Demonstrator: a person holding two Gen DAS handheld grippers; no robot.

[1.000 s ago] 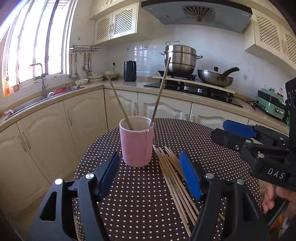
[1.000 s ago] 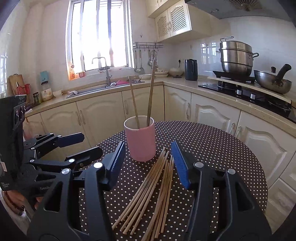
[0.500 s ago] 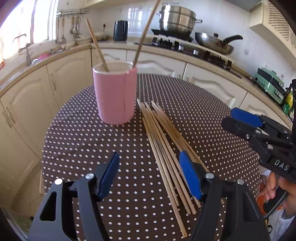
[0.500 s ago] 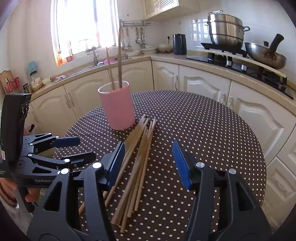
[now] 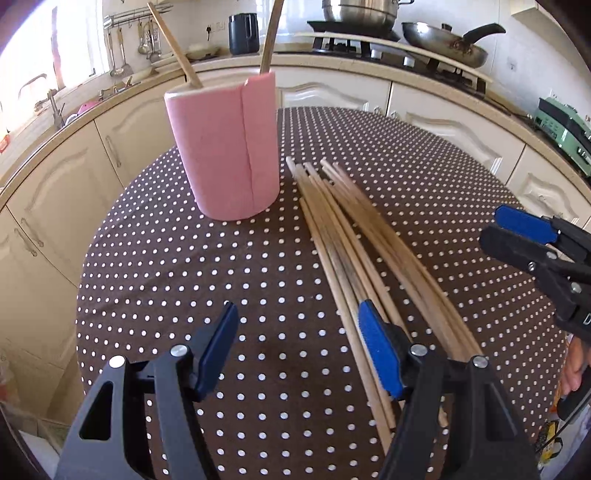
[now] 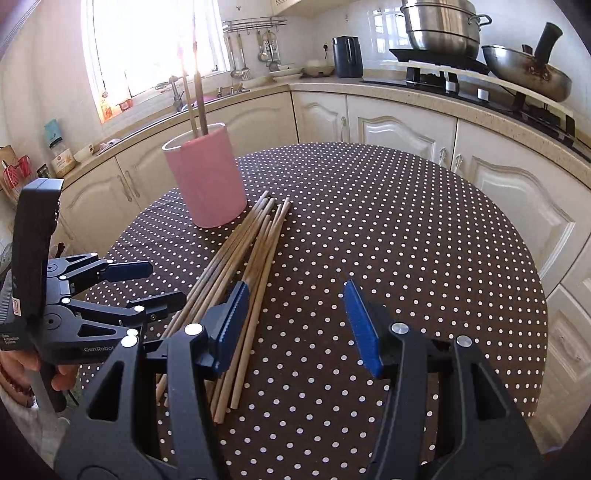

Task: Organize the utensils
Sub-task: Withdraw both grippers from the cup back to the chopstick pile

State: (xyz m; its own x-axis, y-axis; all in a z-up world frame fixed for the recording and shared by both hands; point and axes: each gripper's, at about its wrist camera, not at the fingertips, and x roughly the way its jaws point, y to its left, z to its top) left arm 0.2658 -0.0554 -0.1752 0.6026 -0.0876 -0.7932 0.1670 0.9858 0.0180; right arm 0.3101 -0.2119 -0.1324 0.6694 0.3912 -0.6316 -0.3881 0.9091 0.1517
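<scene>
A pink cup (image 5: 225, 147) (image 6: 205, 181) stands on the round dotted table (image 5: 184, 266) (image 6: 406, 229) with two chopsticks (image 5: 177, 48) (image 6: 195, 96) upright in it. Several loose wooden chopsticks (image 5: 354, 243) (image 6: 243, 266) lie in a bundle beside the cup. My left gripper (image 5: 297, 345) is open just above the table, its right finger over the near ends of the bundle and nothing between the pads. My right gripper (image 6: 293, 323) is open too, its left finger above the bundle. Each gripper also shows in the other's view: the right gripper (image 5: 532, 240), the left gripper (image 6: 144, 284).
The kitchen counter curves behind the table with a sink (image 6: 177, 92), a dark kettle (image 5: 243, 33) (image 6: 346, 56), a steel steamer pot (image 6: 441, 29) and a pan (image 5: 443, 46) (image 6: 528, 74) on the stove. Cupboard doors ring the table. A hand (image 6: 44, 376) holds the left gripper.
Both grippers have dropped toward the table and tilted downward. The cup and the chopstick bundle now appear closer and larger. Neither gripper's opening has visibly changed.
</scene>
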